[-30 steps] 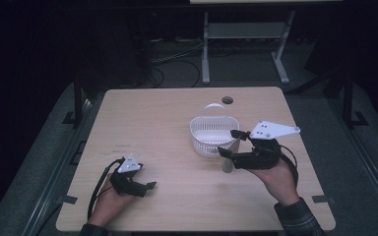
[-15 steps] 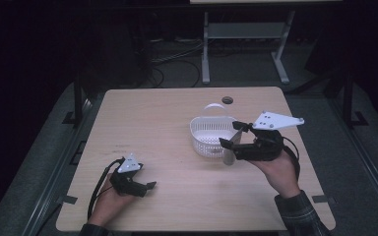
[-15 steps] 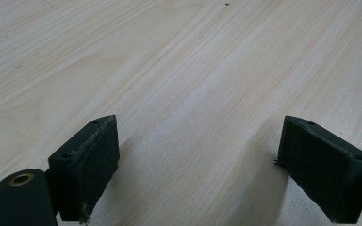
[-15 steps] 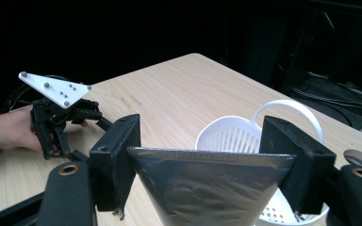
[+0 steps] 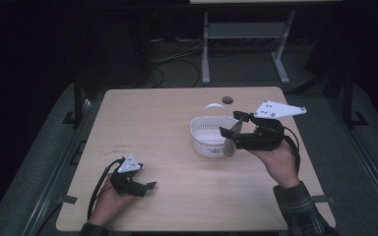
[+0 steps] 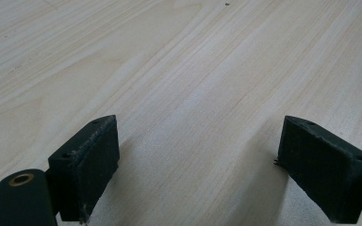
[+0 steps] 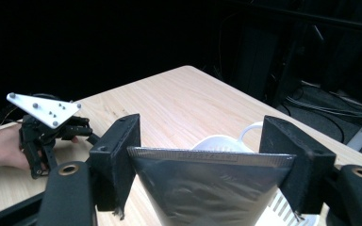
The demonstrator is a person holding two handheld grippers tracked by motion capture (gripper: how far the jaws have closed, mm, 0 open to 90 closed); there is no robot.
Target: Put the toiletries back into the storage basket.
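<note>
My right gripper (image 5: 232, 125) is shut on a grey foil pouch (image 5: 231, 139), which hangs just above the near right rim of the white perforated basket (image 5: 207, 137). In the right gripper view the pouch (image 7: 212, 186) spans the gap between both jaws, which squeeze its sealed top edge, and the basket (image 7: 226, 143) lies behind it. My left gripper (image 5: 147, 187) rests on the table near its front left corner. Its jaws stand wide apart in the left gripper view with only bare wood (image 6: 193, 94) between them, so it is open.
The basket has an upright white handle (image 5: 214, 106). A small dark round grommet (image 5: 227, 100) sits in the table top behind it. Beyond the table stand a metal frame leg (image 5: 205, 49) and loose cables on a dark floor.
My right gripper has risen with the pouch and moved away from me toward the basket's rim. The left gripper has stayed where it was.
</note>
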